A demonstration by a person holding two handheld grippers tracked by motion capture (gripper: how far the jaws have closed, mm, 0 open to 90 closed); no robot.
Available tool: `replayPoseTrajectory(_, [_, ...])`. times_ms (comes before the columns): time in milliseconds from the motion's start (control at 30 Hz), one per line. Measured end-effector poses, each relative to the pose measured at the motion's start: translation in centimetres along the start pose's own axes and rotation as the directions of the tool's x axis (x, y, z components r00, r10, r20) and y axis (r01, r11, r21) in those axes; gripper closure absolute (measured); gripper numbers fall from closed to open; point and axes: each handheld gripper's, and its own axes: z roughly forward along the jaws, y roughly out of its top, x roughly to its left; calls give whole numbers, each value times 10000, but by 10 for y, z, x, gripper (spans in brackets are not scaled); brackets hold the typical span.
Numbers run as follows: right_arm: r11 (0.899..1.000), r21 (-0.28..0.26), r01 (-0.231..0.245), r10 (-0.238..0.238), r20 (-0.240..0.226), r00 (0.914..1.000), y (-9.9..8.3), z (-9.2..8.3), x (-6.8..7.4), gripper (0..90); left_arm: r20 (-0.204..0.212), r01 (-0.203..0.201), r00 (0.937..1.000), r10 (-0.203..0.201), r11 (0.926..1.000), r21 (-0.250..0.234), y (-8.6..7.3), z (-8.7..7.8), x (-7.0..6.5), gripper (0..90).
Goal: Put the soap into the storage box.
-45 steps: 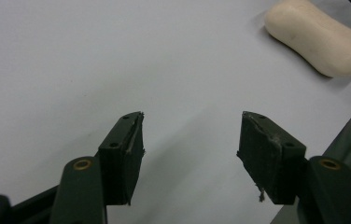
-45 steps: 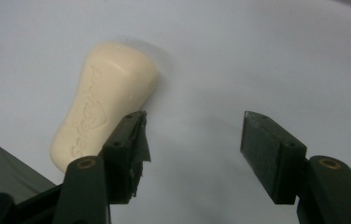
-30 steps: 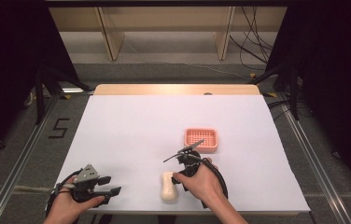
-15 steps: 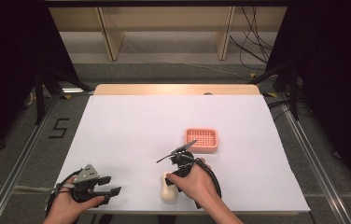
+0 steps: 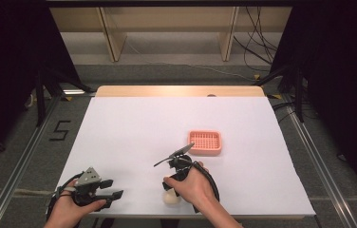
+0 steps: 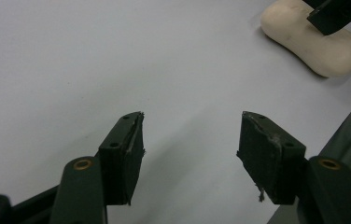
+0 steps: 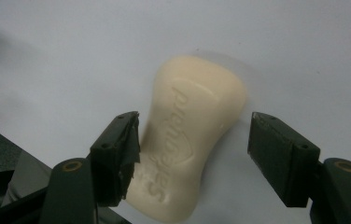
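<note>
A cream bar of soap (image 5: 170, 199) with raised lettering lies flat on the white table (image 5: 134, 128) near its front edge. My right gripper (image 5: 173, 188) points down over the soap (image 7: 192, 135), one jaw on each side. Its jaws have just been opening, and the right pad stands clearly off the bar while the left pad (image 7: 128, 140) is close beside it. My left gripper (image 5: 115, 188) rests at the front left, open, with bare table between its jaws (image 6: 190, 144). The left gripper view has the soap (image 6: 311, 39) at its top right.
A pink slotted soap dish (image 5: 205, 142) stands on the table just beyond the right hand. The table's front edge (image 5: 243, 214) runs close behind both hands. Wooden shelving (image 5: 167, 33) and cables lie beyond the far edge.
The right hand has shifted left and toward the front edge, coming over the soap. Its jaws stand wider apart. The left gripper has stayed put.
</note>
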Motion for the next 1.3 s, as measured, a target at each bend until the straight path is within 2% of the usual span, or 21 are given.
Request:
replayPoseTrajectory(233, [9998,153,111,-111,14,9999,1,8,3,329,9,18,10000,-18,10000,-8,0,0,0,397])
replayPoseTrajectory(267, [9996,282,-101,99,50,9999,2,8,5,329,12,10,10000,-10,10000,-3,0,0,0,398])
replayPoseTrajectory(300, [9996,282,-101,99,50,9999,2,8,5,329,-12,64,10000,-64,10000,-49,0,1,0,398])
replayPoseTrajectory(333, [9996,224,176,-177,42,9998,2,10,3,329,7,-17,10000,17,10000,-7,0,0,0,397])
replayPoseTrajectory(367, [9996,224,176,-177,42,9998,2,10,3,329,5,0,10000,0,10000,-28,0,0,0,397])
replayPoseTrajectory(400, [9993,360,26,-33,175,9998,2,10,4,330,6,-7,10000,7,10000,-23,0,0,0,398])
replayPoseTrajectory(467, [9994,316,163,-166,114,9998,3,13,4,333,-82,-22,10000,22,10000,-2,0,0,0,397])
replayPoseTrajectory(500, [9986,533,-2,-7,159,9999,3,13,5,335,-59,-26,10000,26,10000,-20,0,0,0,398])
replayPoseTrajectory(533, [9986,481,228,-234,111,9997,3,15,5,337,12,-56,10000,56,10000,-12,0,0,0,397])
replayPoseTrajectory(633, [9986,500,158,-170,243,9996,2,17,6,342,1,-31,10000,31,10000,-35,0,0,0,397])
replayPoseTrajectory(700, [9975,627,337,-334,-62,9994,4,17,7,356,7,-67,10000,67,10000,-26,0,-1,0,397])
replayPoseTrajectory(733, [9963,609,603,-604,-4,9982,4,18,5,364,6,-64,10000,64,10000,-29,0,-1,0,398])
replayPoseTrajectory(833, [9972,666,344,-353,122,9993,4,18,7,388,9,-71,10000,71,10000,-18,0,-1,0,398])
replayPoseTrajectory(867, [9963,724,469,-477,90,9988,4,17,7,399,8,-65,10000,65,10000,-20,0,0,0,398])
replayPoseTrajectory(900, [9937,540,978,-985,105,9951,5,18,4,413,9,-70,10000,70,10000,-22,0,-1,0,398])
replayPoseTrajectory(933, [9933,656,953,-963,128,9953,5,18,5,434,31,100,9999,-100,9999,-9,0,0,-1,398])
replayPoseTrajectory(967, [9943,828,676,-692,165,9975,5,17,7,448,22,8,10000,-8,10000,-4,0,0,0,398])
replayPoseTrajectory(1033, [9901,996,994,-1016,176,9947,6,17,6,475,17,-53,10000,53,10000,-9,0,0,0,398])
replayPoseTrajectory(1100, [9897,944,1077,-1098,173,9938,6,16,6,483,19,-54,10000,54,10000,-11,0,0,0,398])
replayPoseTrajectory(1133, [9864,934,1353,-1386,295,9899,6,16,6,495,21,-55,10000,55,10000,-14,0,0,0,398])
replayPoseTrajectory(1300, [9762,1088,1876,-1911,229,9813,8,17,6,500,28,-54,10000,54,10000,2,0,0,0,398])
